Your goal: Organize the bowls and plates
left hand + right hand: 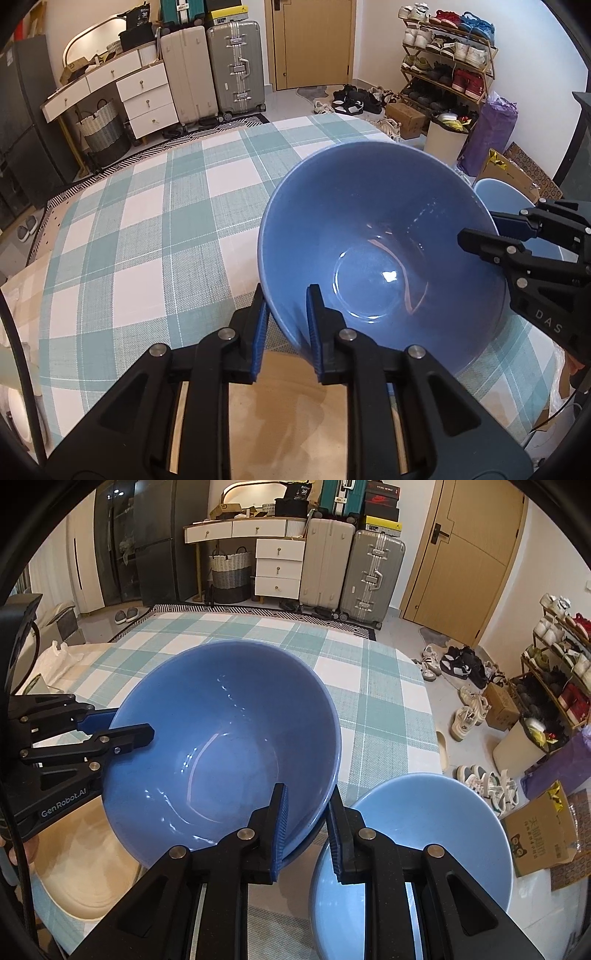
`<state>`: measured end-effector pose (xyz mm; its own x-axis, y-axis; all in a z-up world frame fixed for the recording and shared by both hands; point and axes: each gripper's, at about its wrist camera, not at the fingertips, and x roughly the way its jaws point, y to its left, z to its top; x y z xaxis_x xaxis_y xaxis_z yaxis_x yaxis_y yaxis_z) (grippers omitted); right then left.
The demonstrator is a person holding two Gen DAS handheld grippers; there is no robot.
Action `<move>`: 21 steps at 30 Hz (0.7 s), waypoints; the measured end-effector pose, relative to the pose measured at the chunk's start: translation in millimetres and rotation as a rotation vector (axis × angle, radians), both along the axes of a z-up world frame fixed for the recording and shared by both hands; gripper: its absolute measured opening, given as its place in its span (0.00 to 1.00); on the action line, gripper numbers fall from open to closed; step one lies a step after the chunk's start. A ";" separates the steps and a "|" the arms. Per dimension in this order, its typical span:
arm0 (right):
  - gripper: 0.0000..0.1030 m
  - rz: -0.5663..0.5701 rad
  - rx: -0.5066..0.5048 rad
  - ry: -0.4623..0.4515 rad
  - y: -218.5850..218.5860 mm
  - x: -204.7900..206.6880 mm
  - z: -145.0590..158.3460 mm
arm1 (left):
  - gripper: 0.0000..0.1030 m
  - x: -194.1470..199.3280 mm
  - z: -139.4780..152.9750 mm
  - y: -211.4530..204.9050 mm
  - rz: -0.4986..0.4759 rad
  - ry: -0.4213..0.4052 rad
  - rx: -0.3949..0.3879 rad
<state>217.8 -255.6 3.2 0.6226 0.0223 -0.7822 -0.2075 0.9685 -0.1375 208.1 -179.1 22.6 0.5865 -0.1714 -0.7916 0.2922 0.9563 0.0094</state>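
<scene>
A large blue bowl (369,240) (229,738) hangs tilted over the green-and-white checked table (147,221), held at opposite sides of its rim. My left gripper (286,288) is shut on the near rim in the left wrist view and shows at the left (133,722) of the right wrist view. My right gripper (307,786) is shut on the rim's other side, seen at the right (480,230) of the left wrist view. A pale blue bowl (424,830) (502,192) stands on the table beside my right gripper. A cream plate (85,849) lies under the left gripper.
The table's right edge (432,738) drops to a floor strewn with shoes (469,709). A shoe rack (447,62), cardboard boxes (543,838), two suitcases (210,70) and a white dresser (147,96) line the room behind.
</scene>
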 end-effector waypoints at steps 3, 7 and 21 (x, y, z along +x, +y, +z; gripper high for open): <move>0.19 -0.009 -0.003 -0.001 -1.4 1.8 -2.0 | 0.17 -0.3 -1.7 1.0 -0.003 0.001 0.001; 0.19 -0.009 0.012 0.001 -3.3 3.4 -1.7 | 0.17 -0.8 -2.3 0.5 -0.004 0.004 0.001; 0.19 0.021 -0.063 -0.035 2.2 2.3 -8.7 | 0.17 -1.8 -4.9 5.2 0.002 0.013 -0.009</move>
<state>220.2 -253.5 -5.6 0.6496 -0.0124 -0.7602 -0.2219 0.9532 -0.2052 206.3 -173.9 17.8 0.5766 -0.1772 -0.7976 0.2900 0.9570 -0.0029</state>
